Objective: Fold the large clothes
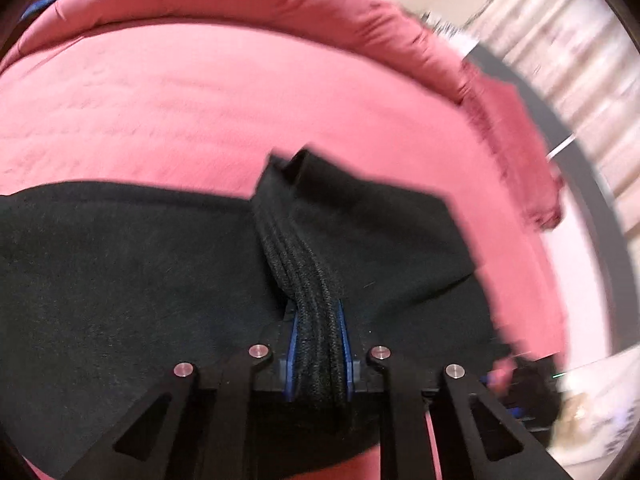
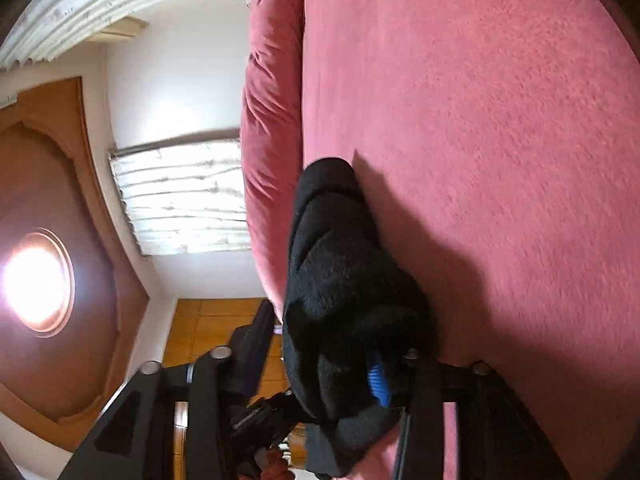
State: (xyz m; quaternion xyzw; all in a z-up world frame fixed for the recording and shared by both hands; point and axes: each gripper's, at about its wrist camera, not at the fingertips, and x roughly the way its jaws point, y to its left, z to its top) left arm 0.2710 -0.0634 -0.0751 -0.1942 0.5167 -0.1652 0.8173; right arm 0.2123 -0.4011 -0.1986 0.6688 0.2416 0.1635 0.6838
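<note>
A black garment [image 1: 140, 264] lies spread over a pink bed cover [image 1: 200, 112]. In the left wrist view my left gripper [image 1: 318, 356] is shut on a thick ribbed edge of that garment [image 1: 296, 248], which bunches up between the blue pads [image 1: 294, 344] and runs forward in a ridge. In the right wrist view the picture is rolled on its side. There my right gripper [image 2: 360, 376] is shut on a fat bundle of the black garment [image 2: 340, 272], which hides most of the fingers; only one blue pad [image 2: 378, 384] shows. The bundle rests against the pink cover [image 2: 500, 160].
A rolled pink blanket or bolster [image 1: 248, 4] runs along the bed's far edge. Beyond it are white curtains [image 2: 184, 200], a white wall and a wooden ceiling panel with a round lit lamp [image 2: 38, 284]. The bed's right edge [image 1: 536, 200] drops to a pale floor.
</note>
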